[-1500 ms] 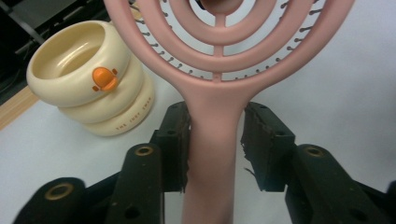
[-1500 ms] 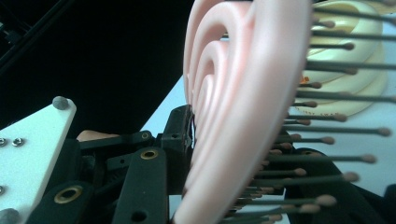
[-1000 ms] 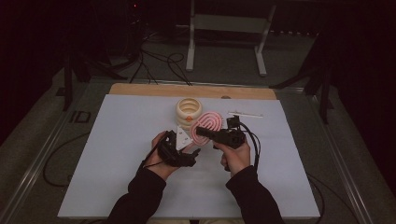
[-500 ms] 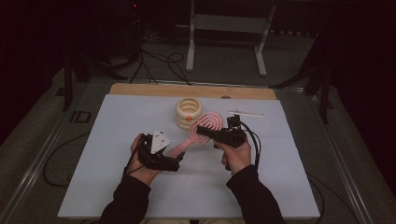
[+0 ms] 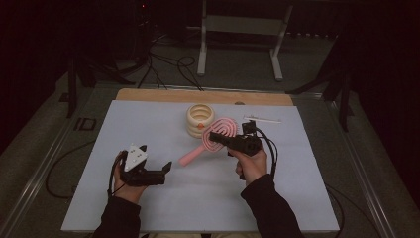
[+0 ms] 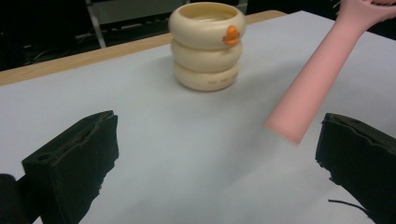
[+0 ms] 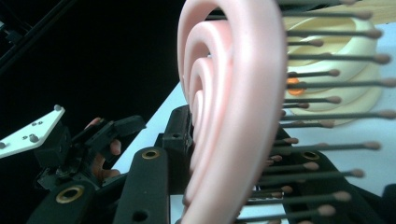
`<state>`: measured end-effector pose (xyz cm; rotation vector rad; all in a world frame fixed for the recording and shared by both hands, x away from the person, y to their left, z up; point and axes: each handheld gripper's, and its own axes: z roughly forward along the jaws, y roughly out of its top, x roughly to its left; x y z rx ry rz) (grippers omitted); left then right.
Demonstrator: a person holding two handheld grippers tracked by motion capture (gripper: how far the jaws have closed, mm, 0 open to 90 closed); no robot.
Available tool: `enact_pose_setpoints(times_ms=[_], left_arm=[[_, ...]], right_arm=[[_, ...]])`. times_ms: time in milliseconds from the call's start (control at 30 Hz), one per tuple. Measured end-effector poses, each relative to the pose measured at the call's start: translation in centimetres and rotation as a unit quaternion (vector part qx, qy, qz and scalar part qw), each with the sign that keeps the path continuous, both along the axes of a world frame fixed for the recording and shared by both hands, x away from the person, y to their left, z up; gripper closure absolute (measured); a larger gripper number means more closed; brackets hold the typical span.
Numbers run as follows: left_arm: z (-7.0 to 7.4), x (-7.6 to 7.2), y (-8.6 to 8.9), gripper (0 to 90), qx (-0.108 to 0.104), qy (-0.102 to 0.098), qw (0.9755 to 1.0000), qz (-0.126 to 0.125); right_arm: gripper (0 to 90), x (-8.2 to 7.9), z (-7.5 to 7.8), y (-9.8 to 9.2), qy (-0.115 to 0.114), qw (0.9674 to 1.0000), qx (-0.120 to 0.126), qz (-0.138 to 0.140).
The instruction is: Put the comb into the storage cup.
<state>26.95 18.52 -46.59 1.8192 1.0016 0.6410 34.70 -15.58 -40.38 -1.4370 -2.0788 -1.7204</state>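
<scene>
A pink hairbrush (image 5: 195,153) hangs slanted above the white table cover, handle pointing down to the left. My right gripper (image 5: 219,137) is shut on its spiral head (image 7: 233,93), with the bristles sticking out to the right in the right gripper view. My left gripper (image 5: 156,158) sits low at the front left, apart from the brush. Its jaws have just been opening and now stand wide with nothing between them (image 6: 219,158). The pink handle (image 6: 317,79) ends ahead of its right jaw. A cream stack of rings (image 5: 200,119) with an orange clasp (image 6: 230,33) stands behind.
A thin white object (image 5: 262,120) lies at the back right of the white cover (image 5: 297,188). A wooden strip (image 5: 148,95) runs along the far edge. Beyond it are a metal stand (image 5: 237,29) and cables on the floor.
My left gripper has pulled away from the brush handle, moving left and toward the person, and its jaws have spread. The right gripper and the brush have stayed put.
</scene>
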Motion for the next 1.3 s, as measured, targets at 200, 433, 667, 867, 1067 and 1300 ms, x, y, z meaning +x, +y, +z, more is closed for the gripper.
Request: enact_pose_setpoints(times_ms=[200,433,667,867,1067,1300], left_arm=[[-0.9,-1.1,2.1,0.2,-0.005,-0.009,0.9999,0.013],[-1.7,-2.0,4.9,0.2,-0.032,-0.011,0.9989,0.032],[-2.2,-2.2,5.7,0.2,-0.018,-0.012,0.9987,0.046],[-2.4,-2.5,5.6,0.2,-0.024,-0.018,0.9978,0.059],[-2.5,-2.6,5.6,0.1,-0.018,-0.021,0.9974,0.066],[-2.6,-2.5,5.8,0.1,-0.023,-0.021,0.9966,0.077]], right_arm=[[63.7,0.1,0.1,-0.5,0.004,1.0,0.008,-0.003],[63.7,0.2,0.4,-0.7,0.002,1.0,0.005,-0.002],[63.7,0.5,0.8,-0.5,-0.003,1.0,0.003,0.0],[63.7,0.7,1.1,-0.4,0.005,0.9998,0.017,0.009],[63.7,0.9,1.4,-0.6,0.002,0.9999,0.014,0.006],[63.7,1.2,1.7,-0.8,0.006,0.9995,0.028,0.009]])
